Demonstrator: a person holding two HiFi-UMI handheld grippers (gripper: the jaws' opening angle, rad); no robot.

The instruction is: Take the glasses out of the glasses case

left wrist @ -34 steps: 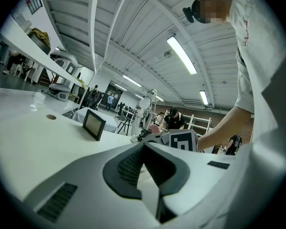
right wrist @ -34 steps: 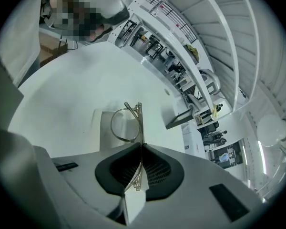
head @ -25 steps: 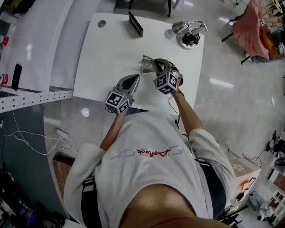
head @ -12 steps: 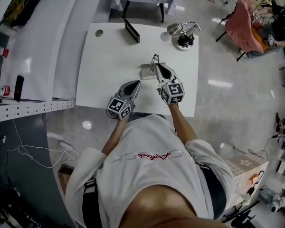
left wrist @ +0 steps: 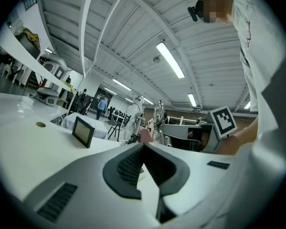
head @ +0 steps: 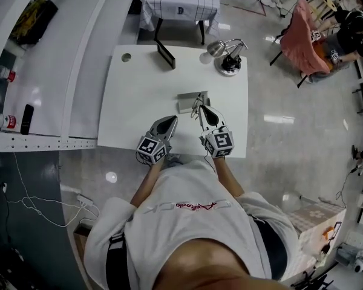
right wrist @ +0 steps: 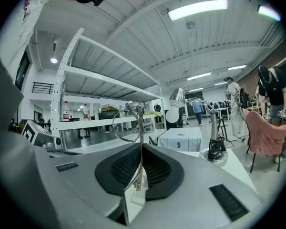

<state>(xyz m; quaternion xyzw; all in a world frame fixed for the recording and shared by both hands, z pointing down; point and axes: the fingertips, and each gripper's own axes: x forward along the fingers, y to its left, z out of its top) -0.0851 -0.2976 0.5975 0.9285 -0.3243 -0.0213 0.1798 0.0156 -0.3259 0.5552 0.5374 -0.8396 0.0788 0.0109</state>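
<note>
The grey glasses case lies open near the middle of the white table. My right gripper hangs just in front of it, lifted off the table and shut on the thin wire-framed glasses. In the right gripper view the glasses stand upright, with a temple pinched between the right gripper's pads. My left gripper hovers to the left of the case, shut with nothing in it. Its jaws meet at the tips in the left gripper view.
A desk lamp stands at the table's far right corner, and a small dark screen stands at the far edge next to a round hole. The table's right edge drops to the floor. White shelving runs along the left.
My right gripper has risen and drawn back from the case towards the person, rolling as it went, with the glasses in it. The left gripper has stayed put.
</note>
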